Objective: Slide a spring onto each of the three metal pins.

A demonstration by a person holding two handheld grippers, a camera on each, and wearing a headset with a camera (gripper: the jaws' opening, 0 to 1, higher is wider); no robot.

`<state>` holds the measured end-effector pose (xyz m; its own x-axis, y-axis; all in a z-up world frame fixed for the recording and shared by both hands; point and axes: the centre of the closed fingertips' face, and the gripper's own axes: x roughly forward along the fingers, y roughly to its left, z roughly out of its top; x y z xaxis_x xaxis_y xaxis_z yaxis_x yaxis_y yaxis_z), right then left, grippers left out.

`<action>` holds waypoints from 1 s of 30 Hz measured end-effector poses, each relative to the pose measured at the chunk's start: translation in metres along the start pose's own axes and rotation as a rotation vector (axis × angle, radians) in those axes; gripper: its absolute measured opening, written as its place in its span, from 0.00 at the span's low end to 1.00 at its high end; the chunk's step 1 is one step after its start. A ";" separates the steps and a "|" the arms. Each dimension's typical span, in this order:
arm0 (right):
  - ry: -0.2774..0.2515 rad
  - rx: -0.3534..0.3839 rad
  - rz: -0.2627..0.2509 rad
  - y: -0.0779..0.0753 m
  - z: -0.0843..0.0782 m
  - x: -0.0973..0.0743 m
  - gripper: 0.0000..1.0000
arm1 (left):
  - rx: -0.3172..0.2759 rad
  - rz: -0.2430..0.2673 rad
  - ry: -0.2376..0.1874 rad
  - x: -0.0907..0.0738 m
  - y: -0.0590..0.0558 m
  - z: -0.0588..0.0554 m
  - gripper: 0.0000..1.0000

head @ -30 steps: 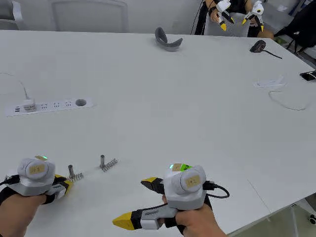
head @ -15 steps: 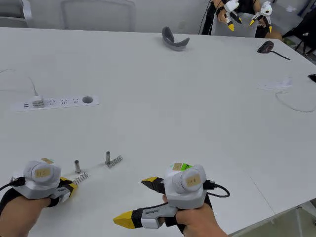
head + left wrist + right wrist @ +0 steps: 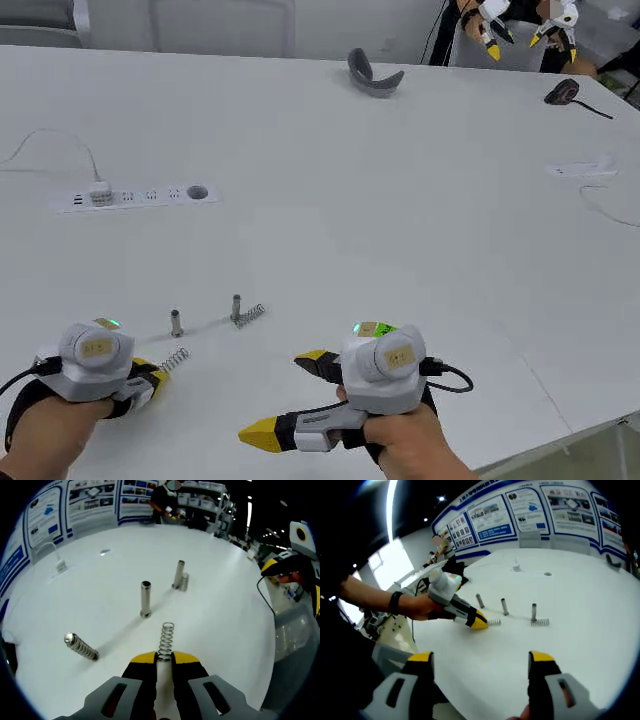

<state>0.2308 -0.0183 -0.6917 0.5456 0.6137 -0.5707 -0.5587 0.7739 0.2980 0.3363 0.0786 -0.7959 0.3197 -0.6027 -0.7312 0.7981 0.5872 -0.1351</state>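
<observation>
Setting: White counter (image 3: 400,200) was seen in a hall hung with posters, with a power strip (image 3: 135,196) toward its left edge and a grey curved object (image 3: 372,76) near its far edge.
Left tool (image 3: 165,656): It was clenched on one end of a held spring (image 3: 166,636), which was pointed away from the jaws, low over the counter by the near edge.
Right tool (image 3: 480,657): It was released, its jaws spread wide with nothing between them, and was held by the near edge.
Sleeved pin (image 3: 75,643): It was found closest to the left tool, with a spring already round its shaft. Whether it stood or leaned could not be told.
Middle pin (image 3: 145,599): It was stood upright and bare, straight beyond the held spring.
Far pin (image 3: 178,574): It was stood upright and bare, with a loose spring (image 3: 250,315) laid on the counter at its foot.
Step in hand: The held spring was judged to be meant for the middle pin, with one pin of three apparently served.
Doing it well: The held spring would best be raised above the pin's top and turned until its axis matched the shaft. Its free end would then be lowered over the tip, and the grip eased only once several coils were seated.
Risk: The pins looked unfixed, so a sideways nudge could tip one. The base might be steadied with the right tool.
</observation>
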 end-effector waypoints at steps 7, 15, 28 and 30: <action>0.007 -0.009 0.016 0.003 0.001 0.004 0.78 | -0.031 0.010 -0.011 -0.008 0.005 -0.005 0.11; 0.011 -0.015 0.034 0.006 0.004 0.009 0.78 | -0.049 0.016 -0.025 -0.018 0.006 -0.008 0.10; 0.018 -0.017 0.049 0.009 0.002 0.013 0.78 | -0.004 0.046 0.014 -0.018 0.008 -0.029 0.11; 0.019 -0.017 0.050 0.010 0.002 0.013 0.78 | 0.000 0.058 0.018 -0.016 0.011 -0.028 0.11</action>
<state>0.2333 -0.0025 -0.6948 0.5049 0.6481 -0.5701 -0.5958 0.7396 0.3132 0.3256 0.1103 -0.8047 0.3567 -0.5577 -0.7495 0.7782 0.6212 -0.0920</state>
